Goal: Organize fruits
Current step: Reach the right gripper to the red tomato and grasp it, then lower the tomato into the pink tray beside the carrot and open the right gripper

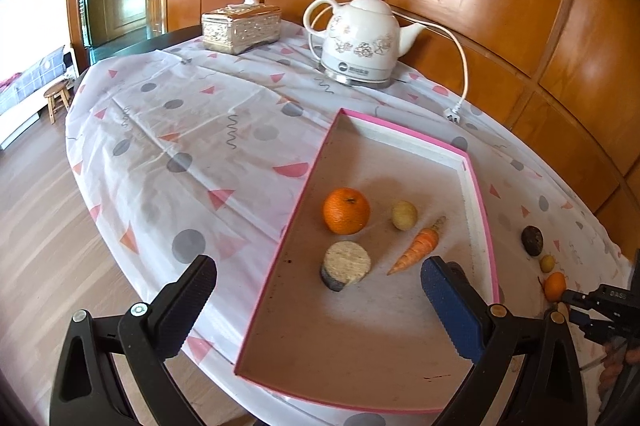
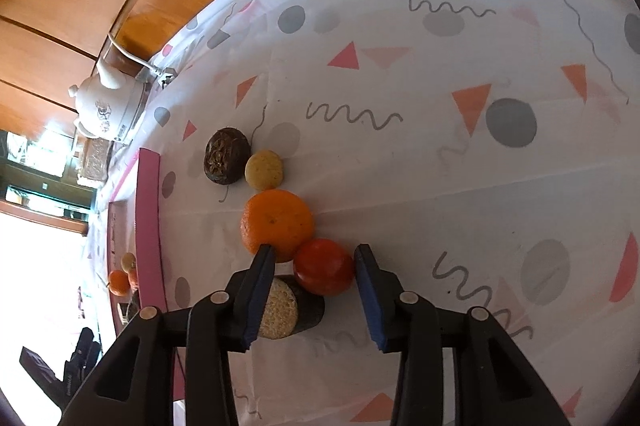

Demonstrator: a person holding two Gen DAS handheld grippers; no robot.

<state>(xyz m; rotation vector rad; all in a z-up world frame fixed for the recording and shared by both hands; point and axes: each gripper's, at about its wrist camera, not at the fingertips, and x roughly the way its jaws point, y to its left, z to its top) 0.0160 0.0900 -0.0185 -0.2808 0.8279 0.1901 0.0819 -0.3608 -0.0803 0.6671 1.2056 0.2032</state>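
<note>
A pink-rimmed tray (image 1: 478, 185) holds an orange (image 1: 346, 210), a small yellowish fruit (image 1: 404, 215), a carrot (image 1: 416, 246) and a pale cut cylinder with dark skin (image 1: 346, 264). My left gripper (image 1: 318, 268) hovers open over the tray's near half with nothing between its fingers. On the cloth beside the tray lie a dark round fruit (image 2: 227, 155), a yellow fruit (image 2: 264, 169), an orange (image 2: 277, 224), a red fruit (image 2: 324, 266) and another cut cylinder (image 2: 290, 310). My right gripper (image 2: 314, 258) straddles the red fruit, open, its left finger apart from it.
A white kettle (image 1: 360, 41) with its cord and plug (image 1: 454, 113) stands at the back near the wooden wall. A tissue box (image 1: 240, 25) sits to its left. The patterned tablecloth (image 1: 180, 129) drops off at the table's left edge to the floor.
</note>
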